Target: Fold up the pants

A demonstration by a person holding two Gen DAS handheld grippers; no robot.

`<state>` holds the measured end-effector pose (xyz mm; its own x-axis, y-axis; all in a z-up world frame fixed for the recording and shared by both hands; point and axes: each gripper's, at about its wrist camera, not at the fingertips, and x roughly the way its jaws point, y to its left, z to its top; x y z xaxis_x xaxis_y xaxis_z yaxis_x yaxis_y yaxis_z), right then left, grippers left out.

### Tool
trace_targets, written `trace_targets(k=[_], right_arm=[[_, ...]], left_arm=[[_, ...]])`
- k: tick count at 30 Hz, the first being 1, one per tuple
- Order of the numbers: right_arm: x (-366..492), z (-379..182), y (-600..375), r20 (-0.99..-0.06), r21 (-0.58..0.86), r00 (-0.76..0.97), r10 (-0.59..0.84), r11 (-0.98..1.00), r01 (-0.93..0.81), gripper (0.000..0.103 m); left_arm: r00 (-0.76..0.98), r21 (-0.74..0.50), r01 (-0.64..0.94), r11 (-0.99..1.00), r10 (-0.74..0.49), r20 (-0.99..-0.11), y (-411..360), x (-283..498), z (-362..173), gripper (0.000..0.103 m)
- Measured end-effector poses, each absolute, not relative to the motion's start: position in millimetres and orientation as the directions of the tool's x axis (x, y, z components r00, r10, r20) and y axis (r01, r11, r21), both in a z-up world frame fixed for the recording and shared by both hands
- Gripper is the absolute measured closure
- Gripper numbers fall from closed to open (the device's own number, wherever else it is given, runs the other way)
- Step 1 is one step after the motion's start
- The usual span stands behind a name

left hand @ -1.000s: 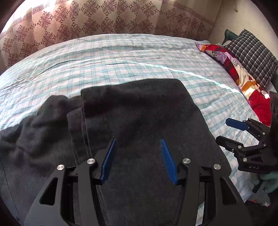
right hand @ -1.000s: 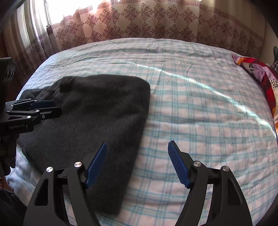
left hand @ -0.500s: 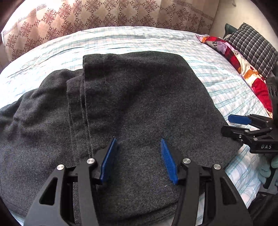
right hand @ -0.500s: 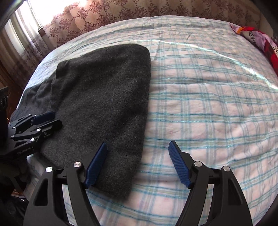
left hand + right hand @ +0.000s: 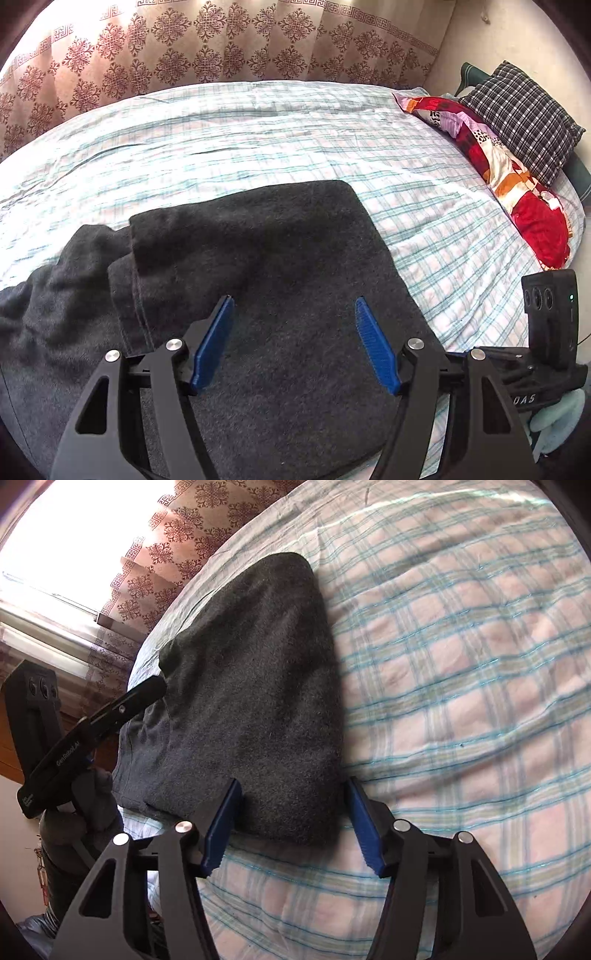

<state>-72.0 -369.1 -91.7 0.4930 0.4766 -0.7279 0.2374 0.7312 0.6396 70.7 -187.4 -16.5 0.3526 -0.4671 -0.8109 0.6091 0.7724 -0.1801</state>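
Note:
The dark grey pants (image 5: 258, 295) lie folded over on the plaid bed sheet (image 5: 258, 140), with a looser rumpled part to the left (image 5: 55, 306). My left gripper (image 5: 293, 321) is open and empty, hovering above the near part of the pants. My right gripper (image 5: 291, 794) is open, low at the bed, with its blue pads (image 5: 221, 827) on either side of the near right corner of the pants (image 5: 258, 701). The right gripper's body shows at the left wrist view's right edge (image 5: 546, 354). The left gripper shows in the right wrist view (image 5: 92, 723).
A red patterned pillow (image 5: 517, 192) and a black-and-white checked pillow (image 5: 524, 114) lie at the bed's right end. A patterned curtain (image 5: 221, 44) hangs behind the bed, with a bright window (image 5: 66, 542) at the left. The bed's near edge is below the pants.
My left gripper has drawn back and up from the pants. My right gripper has dropped and moved left, so its open jaws now straddle the pants' near right corner.

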Motion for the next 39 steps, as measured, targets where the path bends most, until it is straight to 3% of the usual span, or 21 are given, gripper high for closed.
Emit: trace_targets(k=[6, 8, 11, 15, 23, 29, 32, 34, 37, 39], right_arm=[[-71.7, -89.5, -362.8, -0.726, 0.637, 0.504, 0.468, 0.733, 0.236, 0.058], [-73.4, -82.2, -362.5, -0.717, 0.635, 0.525, 0.459, 0.740, 0.220, 0.071], [-72.8, -60.6, -352.0, -0.733, 0.561, 0.552, 0.397, 0.812, 0.160, 0.076], [-71.9, -31.4, -326.7, -0.746, 0.420, 0.593, 0.303, 0.905, 0.065, 0.078], [-78.9, 6.9, -266.6, -0.722, 0.163, 0.657, 0.218, 0.976, -0.144, 0.078], [-82.3, 15.8, -234.2, -0.709, 0.072, 0.670, 0.221, 0.967, -0.243, 0.078], [-81.9, 17.8, -232.7, -0.706, 0.068, 0.671, 0.226, 0.965, -0.254, 0.078], [-80.4, 18.9, -233.6, -0.705, 0.075, 0.671, 0.228, 0.966, -0.249, 0.078], [-84.0, 23.2, -239.9, -0.696, 0.096, 0.674, 0.248, 0.962, -0.254, 0.078], [-83.2, 28.2, -238.3, -0.680, 0.110, 0.684, 0.265, 0.959, -0.262, 0.079]], left_arm=[[0.265, -0.246, 0.608, 0.755, -0.485, -0.833, -221.6, 87.3, -22.0, 0.033], [0.238, -0.267, 0.604, 0.751, -0.490, -0.838, -232.4, 90.7, -24.1, 0.034], [0.212, -0.281, 0.610, 0.741, -0.494, -0.844, -250.9, 92.6, -24.4, 0.033], [0.174, -0.291, 0.620, 0.728, -0.490, -0.854, -271.9, 99.6, -18.0, 0.022], [0.116, -0.212, 0.679, 0.703, -0.387, -0.915, -304.3, 106.2, -11.7, 0.022], [0.151, -0.049, 0.739, 0.672, -0.235, -0.960, -308.0, 107.4, -20.8, 0.022], [0.125, -0.064, 0.735, 0.675, -0.228, -0.966, -296.5, 112.8, -27.2, 0.044], [0.104, -0.103, 0.732, 0.673, -0.259, -0.960, -289.4, 113.3, -26.5, 0.070], [0.120, -0.116, 0.737, 0.666, -0.297, -0.947, -280.3, 110.7, -17.9, 0.083], [0.114, -0.162, 0.725, 0.670, -0.348, -0.931, -268.6, 113.7, -9.4, 0.086]])
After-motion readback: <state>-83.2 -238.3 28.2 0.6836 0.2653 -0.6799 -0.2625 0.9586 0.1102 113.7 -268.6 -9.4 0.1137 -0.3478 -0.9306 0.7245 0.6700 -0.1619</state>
